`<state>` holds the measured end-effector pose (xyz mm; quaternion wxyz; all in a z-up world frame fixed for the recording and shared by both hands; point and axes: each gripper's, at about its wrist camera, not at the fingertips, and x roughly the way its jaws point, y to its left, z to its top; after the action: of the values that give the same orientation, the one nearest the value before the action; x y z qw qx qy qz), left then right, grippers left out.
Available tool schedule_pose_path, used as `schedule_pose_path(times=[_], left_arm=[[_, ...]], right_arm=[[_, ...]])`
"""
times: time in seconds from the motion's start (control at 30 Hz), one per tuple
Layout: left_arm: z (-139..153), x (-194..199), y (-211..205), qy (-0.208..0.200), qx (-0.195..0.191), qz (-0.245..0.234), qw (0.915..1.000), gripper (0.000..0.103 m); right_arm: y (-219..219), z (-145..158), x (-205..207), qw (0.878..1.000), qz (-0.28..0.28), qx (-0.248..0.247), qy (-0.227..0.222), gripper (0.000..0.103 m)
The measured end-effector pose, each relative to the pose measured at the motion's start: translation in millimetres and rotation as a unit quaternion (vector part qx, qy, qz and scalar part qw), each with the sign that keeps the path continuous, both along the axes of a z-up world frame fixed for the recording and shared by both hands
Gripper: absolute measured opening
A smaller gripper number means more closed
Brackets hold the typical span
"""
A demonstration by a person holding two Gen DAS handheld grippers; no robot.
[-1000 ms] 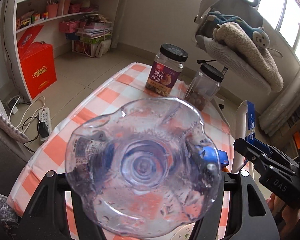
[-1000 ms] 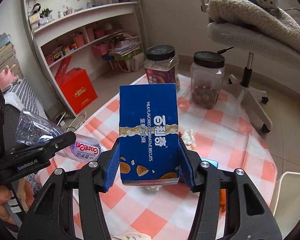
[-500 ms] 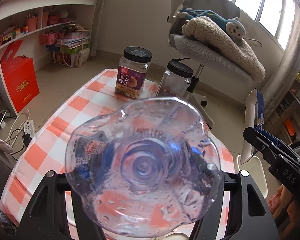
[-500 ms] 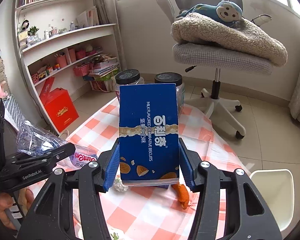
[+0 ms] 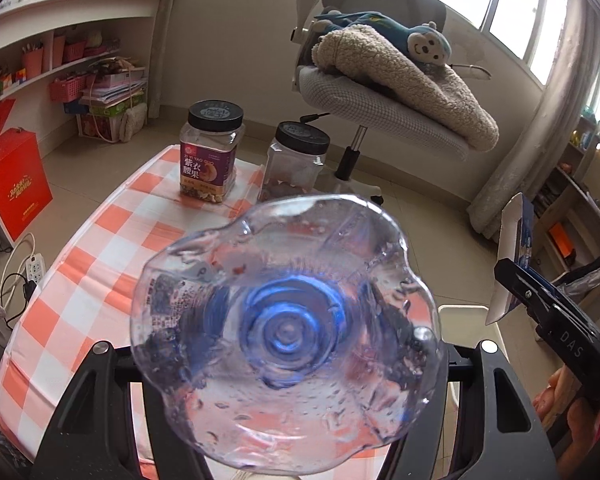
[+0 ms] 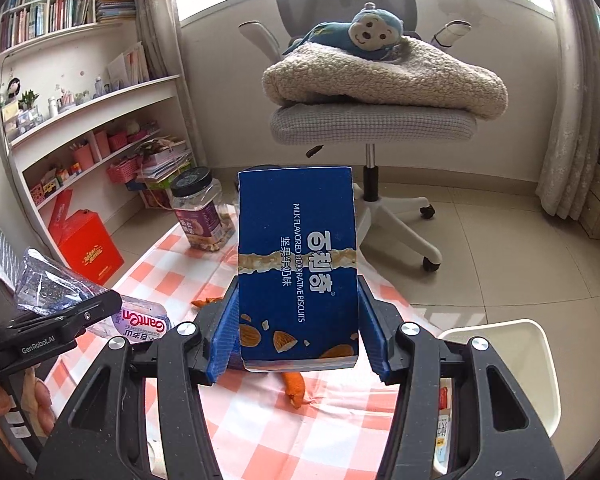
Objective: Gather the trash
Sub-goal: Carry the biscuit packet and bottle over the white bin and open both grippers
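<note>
My left gripper (image 5: 288, 364) is shut on a crushed clear plastic bottle (image 5: 284, 332), held base-forward above the checked table (image 5: 112, 224). The bottle also shows in the right wrist view (image 6: 100, 304), with a pink label. My right gripper (image 6: 298, 320) is shut on a blue biscuit box (image 6: 298, 264), held upright above the table's right part. In the left wrist view the box (image 5: 514, 256) and right gripper (image 5: 552, 320) are at the right edge. Orange peel scraps (image 6: 294, 388) lie on the cloth under the box.
Two black-lidded jars (image 5: 210, 152) (image 5: 296, 164) stand at the table's far end. A white bin (image 6: 516, 360) stands on the floor right of the table. An office chair (image 6: 372, 120) with a blanket and monkey toy is beyond. Shelves (image 6: 92, 120) and a red box (image 6: 86, 252) stand at left.
Both grippers have risen and tilted up with their loads, so the chair and window fill more of the views. The white bin has come into view at lower right.
</note>
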<state>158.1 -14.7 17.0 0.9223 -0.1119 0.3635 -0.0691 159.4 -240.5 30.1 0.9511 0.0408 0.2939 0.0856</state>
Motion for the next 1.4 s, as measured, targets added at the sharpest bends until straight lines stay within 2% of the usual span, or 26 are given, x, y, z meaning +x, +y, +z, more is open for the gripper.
schedule_pose_path(times=[0.23, 0.53, 0.77, 0.8, 0.83, 0.9, 1.07, 1.4], left_arm=[[1.4, 1.1, -43.6, 0.012, -0.016, -0.037, 0.9991, 0.063], [0.0, 0.4, -111.9, 0.017, -0.003, -0.094, 0.9954, 0.063], [-4.2, 1.6, -166.0, 0.023, 0.004, -0.138, 0.9902, 0.063], [-5.1, 3.3, -174.2, 0.024, 0.005, -0.144, 0.9893, 0.063], [-6.1, 3.6, -183.5, 0.025, 0.005, -0.15, 0.9883, 0.063], [-7.9, 5.4, -200.5, 0.03, 0.004, -0.164, 0.986, 0.063], [-12.9, 6.8, -240.2, 0.037, 0.008, -0.191, 0.9809, 0.063], [-24.1, 14.7, -305.0, 0.063, 0.0, -0.223, 0.9727, 0.063]], right_arm=[[-48.0, -2.7, -8.4, 0.998, -0.055, 0.0, 0.01, 0.051], [-132.9, -11.1, -20.2, 0.989, -0.143, 0.033, 0.033, 0.051], [-184.1, -9.2, -32.4, 0.978, -0.203, 0.028, 0.037, 0.052], [-192.3, -10.5, -34.1, 0.976, -0.213, 0.032, 0.04, 0.058], [-200.8, -11.7, -36.4, 0.973, -0.226, 0.038, 0.042, 0.073], [-217.0, -12.7, -42.6, 0.966, -0.251, 0.054, 0.038, 0.084], [-250.4, -12.1, -59.4, 0.952, -0.296, 0.076, 0.03, 0.088], [-292.8, -8.9, -85.2, 0.927, -0.369, 0.07, 0.012, 0.096]])
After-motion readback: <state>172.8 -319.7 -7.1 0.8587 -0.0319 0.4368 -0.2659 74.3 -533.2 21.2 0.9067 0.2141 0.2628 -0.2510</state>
